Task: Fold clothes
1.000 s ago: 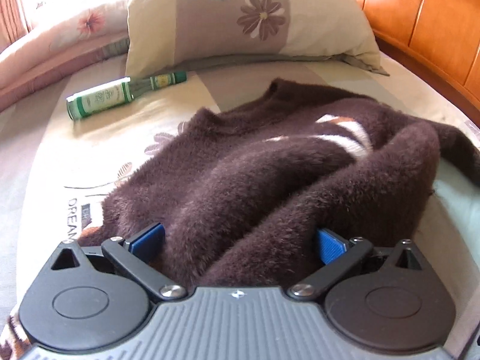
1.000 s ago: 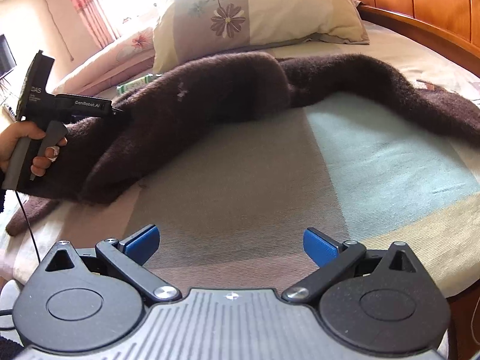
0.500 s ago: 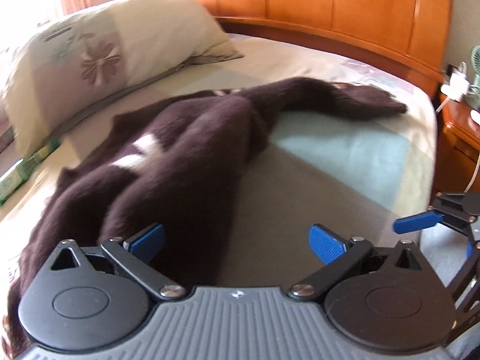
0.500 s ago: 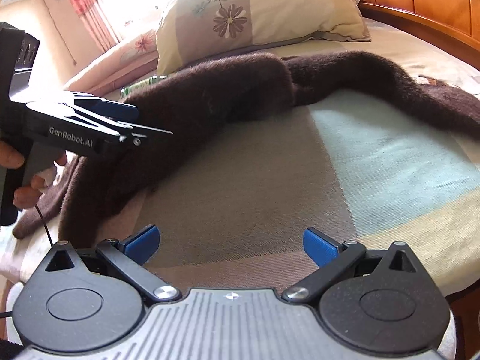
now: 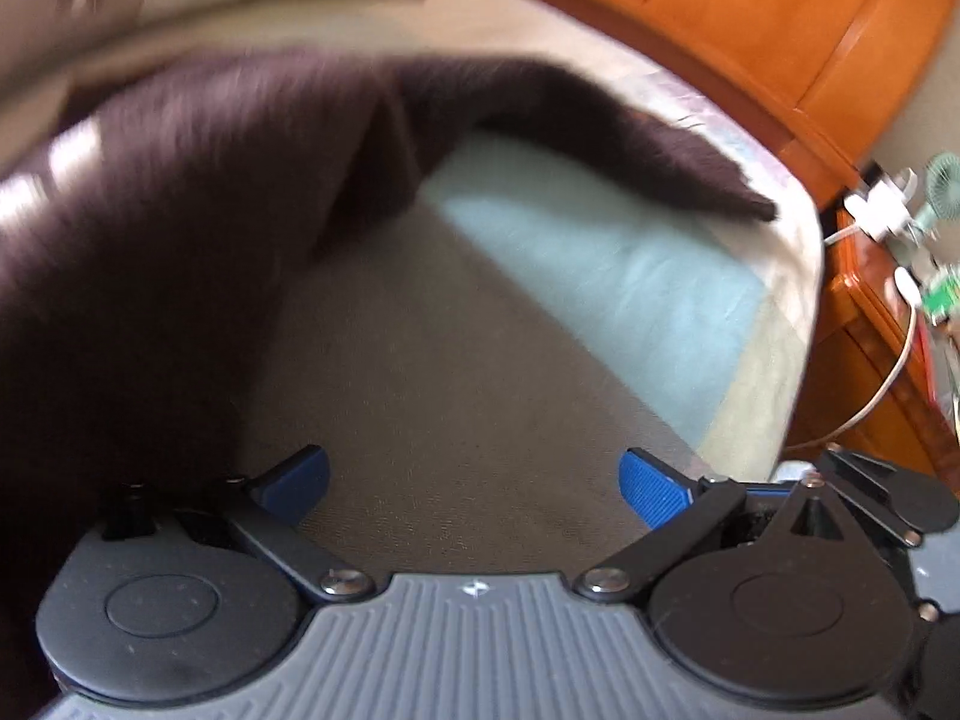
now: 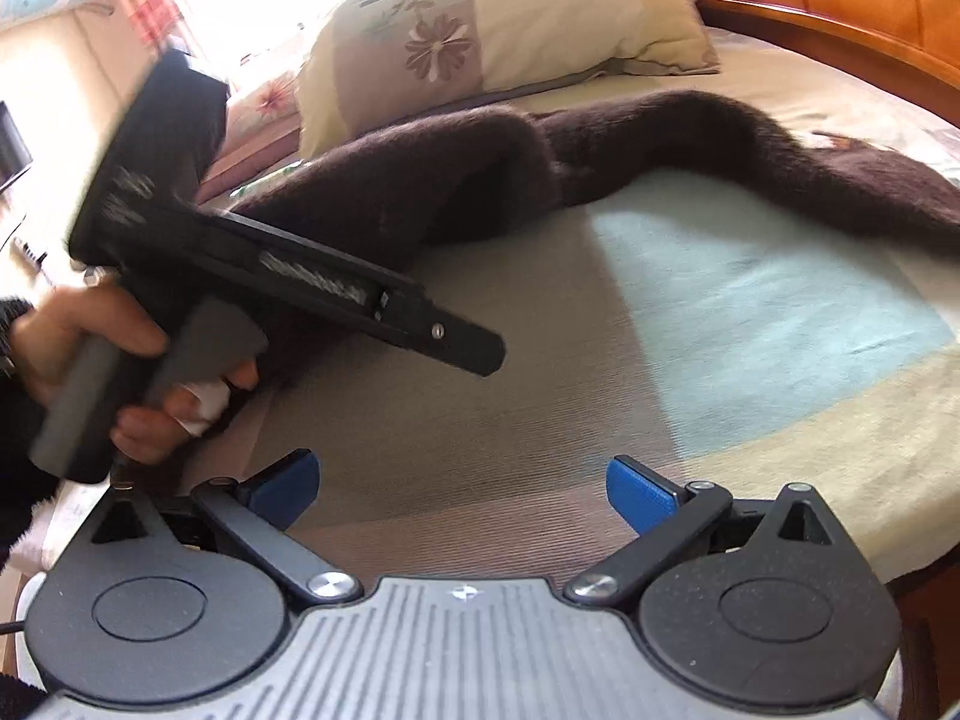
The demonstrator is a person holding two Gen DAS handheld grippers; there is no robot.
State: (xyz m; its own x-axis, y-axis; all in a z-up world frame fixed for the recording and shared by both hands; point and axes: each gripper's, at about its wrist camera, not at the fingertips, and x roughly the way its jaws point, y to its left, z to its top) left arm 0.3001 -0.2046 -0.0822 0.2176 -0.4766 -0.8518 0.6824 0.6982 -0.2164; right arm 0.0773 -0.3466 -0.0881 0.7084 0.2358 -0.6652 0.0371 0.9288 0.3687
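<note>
Both grippers spread wide over the bed, the dark brown sweater lying crumpled beyond them.

The sweater [image 6: 480, 180] stretches its long axis crosswise, one sleeve [image 5: 678, 162] pointing right toward the bed's [image 5: 480, 360] edge near the headboard [image 5: 750, 18]. The left gripper [image 5: 474, 483] is released, gripping nothing; the sweater's bulk sits ahead and to its left, close to the left finger. The right gripper [image 6: 459, 483] is likewise spread and empty, with the sweater well ahead of it, past bare bedcover.
</note>
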